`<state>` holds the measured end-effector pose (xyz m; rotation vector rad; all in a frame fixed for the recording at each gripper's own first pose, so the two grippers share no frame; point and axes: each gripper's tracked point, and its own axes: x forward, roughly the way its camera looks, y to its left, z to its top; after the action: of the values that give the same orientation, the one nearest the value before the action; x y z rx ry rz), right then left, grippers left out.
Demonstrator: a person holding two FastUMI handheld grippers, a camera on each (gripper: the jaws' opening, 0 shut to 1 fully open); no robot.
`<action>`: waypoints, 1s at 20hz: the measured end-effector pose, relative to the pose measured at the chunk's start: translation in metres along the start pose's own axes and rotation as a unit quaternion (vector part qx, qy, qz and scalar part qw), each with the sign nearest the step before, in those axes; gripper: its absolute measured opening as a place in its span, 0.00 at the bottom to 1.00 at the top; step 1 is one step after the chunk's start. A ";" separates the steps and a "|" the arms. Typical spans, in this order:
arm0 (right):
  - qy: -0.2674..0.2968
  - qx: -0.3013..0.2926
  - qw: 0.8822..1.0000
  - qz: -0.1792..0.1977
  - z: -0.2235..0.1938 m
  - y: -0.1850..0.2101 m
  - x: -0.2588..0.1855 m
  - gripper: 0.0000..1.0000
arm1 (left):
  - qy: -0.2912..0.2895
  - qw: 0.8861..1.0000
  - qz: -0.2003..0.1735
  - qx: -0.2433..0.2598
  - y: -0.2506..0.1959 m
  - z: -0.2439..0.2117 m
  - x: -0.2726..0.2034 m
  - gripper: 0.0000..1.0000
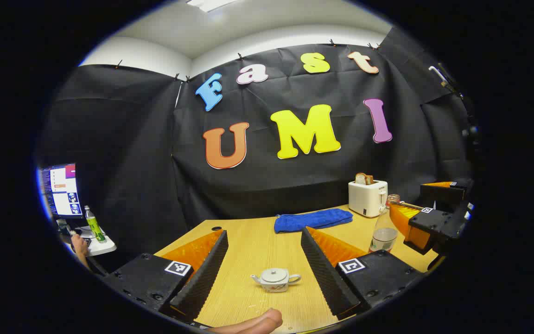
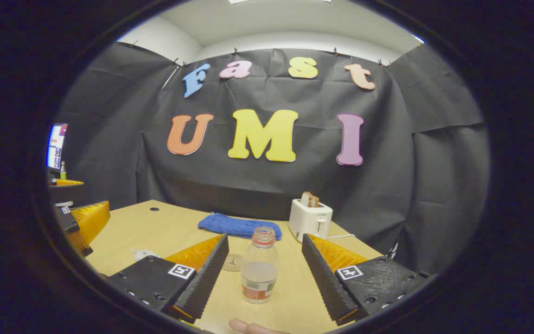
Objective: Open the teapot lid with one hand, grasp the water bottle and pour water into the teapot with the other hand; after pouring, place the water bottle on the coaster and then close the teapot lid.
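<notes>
A small white teapot [image 1: 275, 279] with its lid on stands on the wooden table [image 1: 257, 241], low between the fingers of my left gripper [image 1: 264, 232], which is open and not touching it. A clear water bottle [image 2: 258, 269] with a red label and some water stands upright between the fingers of my right gripper [image 2: 264, 237], also open, with gaps on both sides. A round coaster [image 2: 233, 262] lies just behind the bottle to its left. The left gripper view also shows the bottle [image 1: 384, 232] beside the right gripper [image 1: 408, 197]. The teapot's edge [image 2: 143, 253] peeks out at the left.
A folded blue towel [image 1: 313, 219] and a white toaster [image 1: 368, 197] holding bread sit at the table's far edge. A thumb [image 1: 257, 322] shows at the bottom. Off the table to the left is a side desk with a monitor [image 1: 60, 190] and a green bottle [image 1: 94, 225].
</notes>
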<state>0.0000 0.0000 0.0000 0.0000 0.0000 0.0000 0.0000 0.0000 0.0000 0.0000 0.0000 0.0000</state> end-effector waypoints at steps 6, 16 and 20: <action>0.022 0.007 1.000 0.011 -0.007 -0.009 -0.001 0.95 | 0.006 1.000 0.014 -0.025 0.020 -0.004 0.007 0.99; 0.015 0.014 1.000 0.009 -0.002 -0.015 -0.008 0.95 | 0.024 1.000 -0.001 -0.004 0.004 -0.020 0.016 0.99; 0.015 0.015 1.000 0.009 -0.002 -0.016 -0.008 0.95 | 0.013 0.999 -0.020 -0.027 -0.004 -0.025 0.031 0.99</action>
<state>-0.0081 -0.0156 -0.0017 0.0307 0.0294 0.0181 0.0306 -0.0042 -0.0252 -0.0531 0.0254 -0.0406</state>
